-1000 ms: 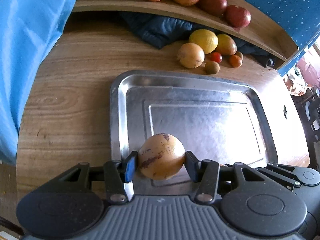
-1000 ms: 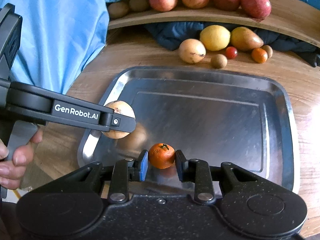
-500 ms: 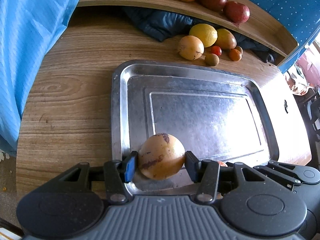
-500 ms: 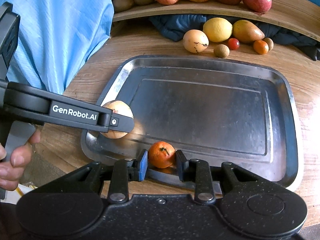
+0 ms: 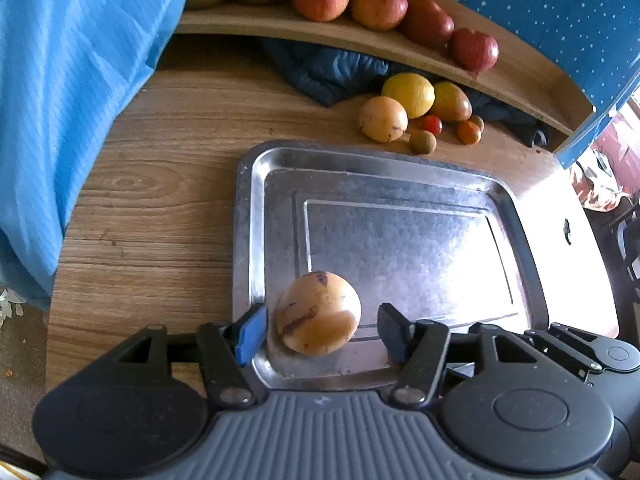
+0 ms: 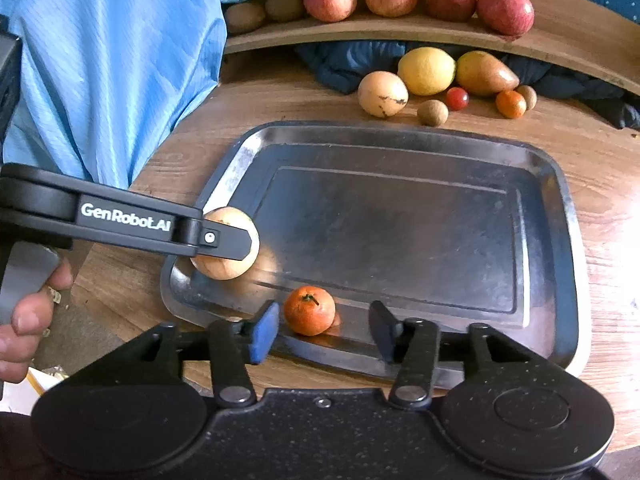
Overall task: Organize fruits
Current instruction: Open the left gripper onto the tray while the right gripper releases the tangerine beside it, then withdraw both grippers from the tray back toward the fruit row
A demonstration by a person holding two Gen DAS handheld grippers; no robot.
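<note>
While its jaws are opening, the left hand-held gripper (image 5: 320, 330) straddles a round, tan, brown-streaked fruit (image 5: 318, 313) resting free on the near-left corner of the dented, shiny metal tray (image 5: 400, 168). Further right, the right hand-held gripper (image 6: 324, 330), jaws also opening, brackets a small, dimpled orange mandarin (image 6: 309, 310) on the tray's near rim, neither pad touching. Beyond both, loose smooth fruits (image 6: 426, 70) cluster on the wood-grain worktop (image 5: 160, 200).
</note>
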